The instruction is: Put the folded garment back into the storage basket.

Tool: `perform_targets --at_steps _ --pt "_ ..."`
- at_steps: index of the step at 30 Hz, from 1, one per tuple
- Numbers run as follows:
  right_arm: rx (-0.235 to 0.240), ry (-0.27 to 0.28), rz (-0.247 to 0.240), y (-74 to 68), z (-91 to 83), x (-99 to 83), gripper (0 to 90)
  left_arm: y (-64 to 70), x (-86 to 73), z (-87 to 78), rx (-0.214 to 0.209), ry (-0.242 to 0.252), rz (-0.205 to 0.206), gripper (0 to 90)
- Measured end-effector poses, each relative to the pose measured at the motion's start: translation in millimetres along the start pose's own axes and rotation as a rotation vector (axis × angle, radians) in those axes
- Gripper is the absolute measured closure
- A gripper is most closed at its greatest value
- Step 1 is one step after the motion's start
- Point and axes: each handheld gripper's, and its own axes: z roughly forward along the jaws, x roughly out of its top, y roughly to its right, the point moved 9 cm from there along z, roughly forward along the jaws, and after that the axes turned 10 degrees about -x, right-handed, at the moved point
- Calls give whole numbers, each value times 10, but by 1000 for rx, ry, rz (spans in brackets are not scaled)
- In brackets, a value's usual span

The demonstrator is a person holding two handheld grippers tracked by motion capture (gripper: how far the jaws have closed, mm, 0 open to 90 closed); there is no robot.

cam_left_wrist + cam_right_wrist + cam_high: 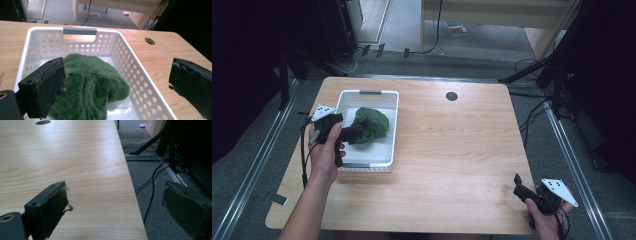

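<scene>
Wooden surface (452, 150) carries white basket (343, 98) left of centre; green plush cloth (373, 125) lies inside it, its bulk toward frame right; left gripper (354, 134) jaws wide, straddling the cloth's near edge; right gripper (518, 186) lower right, well apart, jaws wide, empty.

In the high view, the left hand-held gripper (353, 134) covers the near left part of the green plush cloth (373, 124), so whether its tips touch the fabric cannot be told. In the left gripper view, the cloth's (92, 85) lower end and the white basket's (130, 62) near wall are cut off by the bottom edge, and the left jaw hides the cloth's left side. The right hand-held gripper (523, 189) sits at the bench's (452, 150) near right corner, its hand cut off by the bottom edge.
</scene>
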Motion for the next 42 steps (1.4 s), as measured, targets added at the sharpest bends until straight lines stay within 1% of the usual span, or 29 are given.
perform_targets --at_steps 3,5,8,9,10,11,12,13,19,20,21,24,26,27,28,29,30,32,34,35,36,37,39,40,41,42 --pt "0 -1 2 1 2 0 64 9 -9 -80 -1 6 11 14" --pt "-2 -3 1 -1 1 -2 64 16 -32 -203 -9 20 18 14" --pt "0 -2 -1 -8 -3 -2 64 -8 -63 -320 -3 29 16 14" --pt "0 -2 -1 -8 -3 -2 64 -8 -63 -320 -3 29 16 14" --pt "-3 -3 -2 -8 -2 -3 64 -35 -94 -397 6 29 19 14" --pt "-3 -3 -2 -8 -2 -3 64 -35 -94 -397 6 29 19 14" --pt "-3 -2 -4 -9 -1 -3 64 -69 -132 -466 12 31 21 14" --pt "-4 -2 -5 -8 0 -3 64 -91 -156 -499 15 31 19 14" --pt "-6 -3 -5 -8 0 -3 64 -231 -294 -649 35 46 -3 13" --pt "-7 -3 -4 -8 1 -3 64 -288 -356 -695 53 47 -5 13" --pt "-7 -3 -4 -8 1 -3 64 -288 -356 -695 53 47 -5 14" --pt "-8 -5 -6 -9 3 -4 64 -375 -461 -787 66 59 -17 13" --pt "-7 -5 -6 -10 3 -4 64 -463 -546 -883 81 71 -24 13" --pt "-7 -5 -6 -10 3 -4 64 -463 -546 -883 81 71 -24 13" --pt "-8 -5 -6 -10 3 -4 64 -513 -608 -941 88 79 -28 13" --pt "-7 -4 -6 -9 2 -4 64 -536 -640 -969 91 83 -32 13" --pt "-7 -4 -6 -9 2 -4 64 -536 -640 -969 91 83 -32 12" --pt "-6 -4 -7 -10 1 -4 64 -579 -705 -1028 98 92 -33 11" --pt "-7 -3 -9 -12 2 -4 64 -652 -807 -1109 106 98 -25 7" --pt "-7 -3 -9 -12 2 -4 64 -652 -807 -1109 106 98 -25 5" --pt "-8 -5 -10 -12 3 -5 64 -701 -864 -1153 109 104 -27 5" --pt "-9 -5 -10 -12 3 -5 64 -701 -864 -1153 109 104 -27 5" --pt "-11 -6 -11 -11 4 -5 64 -765 -932 -1205 114 116 -36 5" --pt "-12 -7 -11 -12 4 -7 64 -829 -999 -1247 127 120 -36 5" --pt "-13 -7 -11 -12 5 -7 64 -829 -999 -1247 127 120 -36 5" --pt "-13 -7 -11 -12 5 -7 64 -860 -1041 -1265 132 115 -40 5"
